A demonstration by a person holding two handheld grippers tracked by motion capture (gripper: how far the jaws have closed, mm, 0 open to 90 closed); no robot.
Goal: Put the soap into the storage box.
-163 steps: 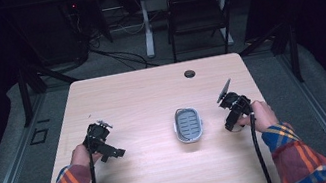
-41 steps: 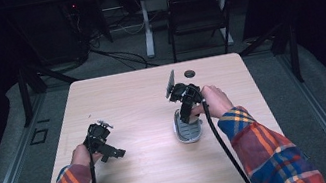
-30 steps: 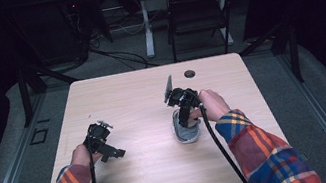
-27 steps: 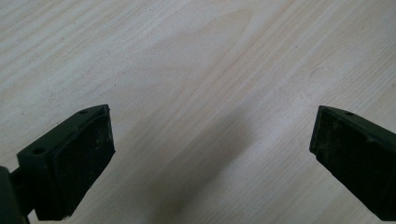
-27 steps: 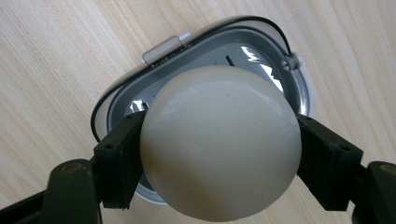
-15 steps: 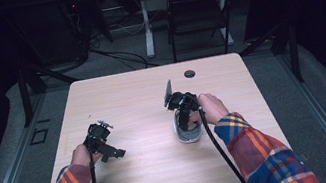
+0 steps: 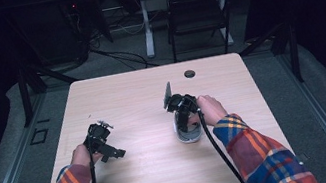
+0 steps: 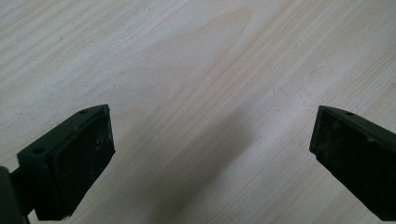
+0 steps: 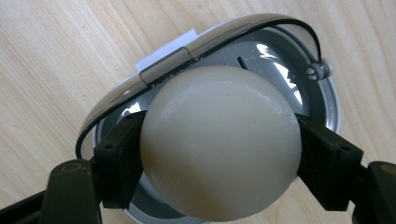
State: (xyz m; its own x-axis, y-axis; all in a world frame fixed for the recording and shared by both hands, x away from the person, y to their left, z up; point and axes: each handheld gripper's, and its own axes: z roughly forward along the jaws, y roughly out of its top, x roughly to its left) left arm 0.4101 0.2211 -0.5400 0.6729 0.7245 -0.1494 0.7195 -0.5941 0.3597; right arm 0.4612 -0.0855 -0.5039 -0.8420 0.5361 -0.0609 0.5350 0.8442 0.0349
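A cream, rounded oval lump like a soap bar (image 9: 219, 140) sits between the black pads of my right gripper (image 9: 219, 156), which is shut on it. Just under it is an oval grey dish (image 9: 310, 95) with a clear hinged lid (image 9: 163, 65) standing open at its far side. In the high view the right gripper (image 7: 184, 121) points down into that dish (image 7: 190, 137) at the table's middle right. Whether the lump rests on the dish I cannot tell. My left gripper (image 7: 110, 149) rests at the near left, jaws open (image 8: 210, 158) over bare wood.
The light wooden table (image 7: 126, 98) has a small black round grommet (image 7: 190, 73) near its far edge. A dark folding chair (image 7: 198, 14) and a desk leg stand beyond the table. Plaid-sleeved forearms come in from the near edge.
The right gripper came from the table's right side to the dish, then edged slightly nearer and lower over it in the last second. The left gripper has not moved.
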